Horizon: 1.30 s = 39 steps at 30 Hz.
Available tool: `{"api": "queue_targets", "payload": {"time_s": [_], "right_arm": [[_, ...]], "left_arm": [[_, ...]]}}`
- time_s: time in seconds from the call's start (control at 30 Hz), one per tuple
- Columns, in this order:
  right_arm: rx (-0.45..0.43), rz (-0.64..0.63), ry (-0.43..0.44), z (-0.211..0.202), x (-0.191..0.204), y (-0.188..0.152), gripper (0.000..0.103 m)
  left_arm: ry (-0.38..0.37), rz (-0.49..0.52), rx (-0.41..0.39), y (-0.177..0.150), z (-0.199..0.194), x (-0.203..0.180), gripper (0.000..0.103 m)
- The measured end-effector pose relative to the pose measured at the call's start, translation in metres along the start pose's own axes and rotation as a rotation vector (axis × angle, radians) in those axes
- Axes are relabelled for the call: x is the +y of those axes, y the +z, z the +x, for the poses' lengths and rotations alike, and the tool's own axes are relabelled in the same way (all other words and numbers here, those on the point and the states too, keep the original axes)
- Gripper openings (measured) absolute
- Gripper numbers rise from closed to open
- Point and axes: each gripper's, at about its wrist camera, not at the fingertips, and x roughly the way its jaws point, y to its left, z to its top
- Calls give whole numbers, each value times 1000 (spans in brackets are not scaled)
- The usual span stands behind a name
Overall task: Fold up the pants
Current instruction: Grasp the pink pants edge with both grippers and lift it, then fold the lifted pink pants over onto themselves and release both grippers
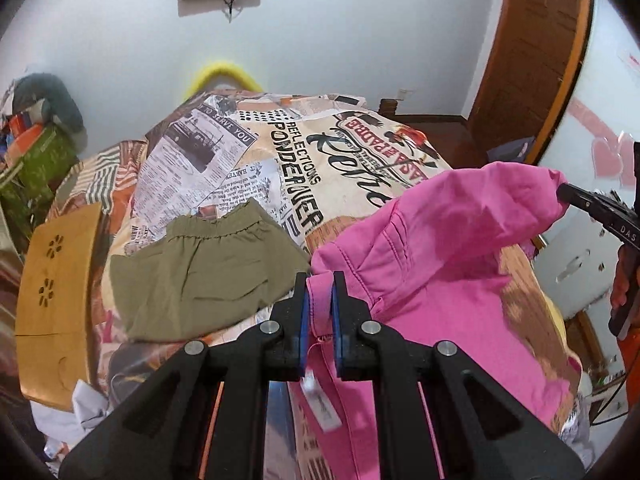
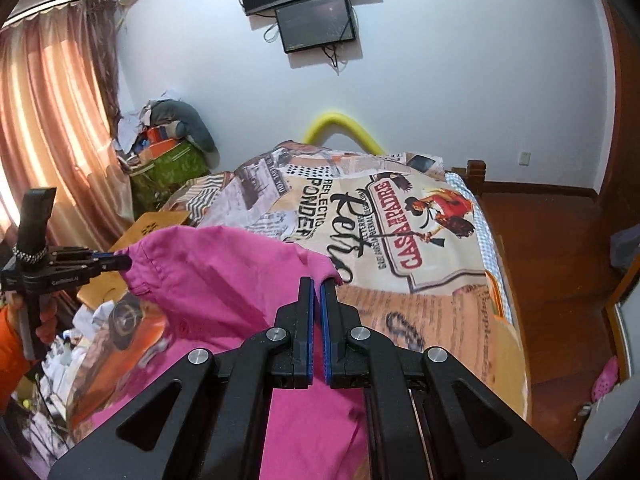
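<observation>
Pink pants (image 1: 440, 240) hang lifted above the bed, stretched between both grippers. My left gripper (image 1: 319, 276) is shut on one corner of the waistband; a white label (image 1: 320, 400) dangles below. My right gripper (image 2: 317, 280) is shut on the other corner of the pink pants (image 2: 224, 280). The right gripper shows at the right edge of the left wrist view (image 1: 568, 194), and the left gripper shows at the left of the right wrist view (image 2: 120, 262). The lower legs drape over the near edge of the bed.
Folded olive-green shorts (image 1: 200, 272) lie on the printed bedspread (image 1: 312, 152). A wooden board (image 1: 56, 300) leans at the bed's left side. Clutter piles (image 2: 168, 148) stand by the curtain (image 2: 52, 120). Wooden floor (image 2: 560, 260) lies to the right.
</observation>
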Motion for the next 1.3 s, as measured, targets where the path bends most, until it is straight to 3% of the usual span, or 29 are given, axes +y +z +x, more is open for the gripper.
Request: {"api": "queue_targets", "payload": {"time_s": [0.33, 0.87, 1.3], "right_arm": [[28, 11, 17, -45, 21, -51, 3], [143, 83, 42, -69, 38, -155, 3], [244, 149, -8, -75, 29, -197, 5]], "left_arm": [[-15, 25, 18, -59, -35, -13, 9], [-48, 28, 71, -162, -48, -31, 9], [-63, 13, 139, -203, -44, -29, 10]]}}
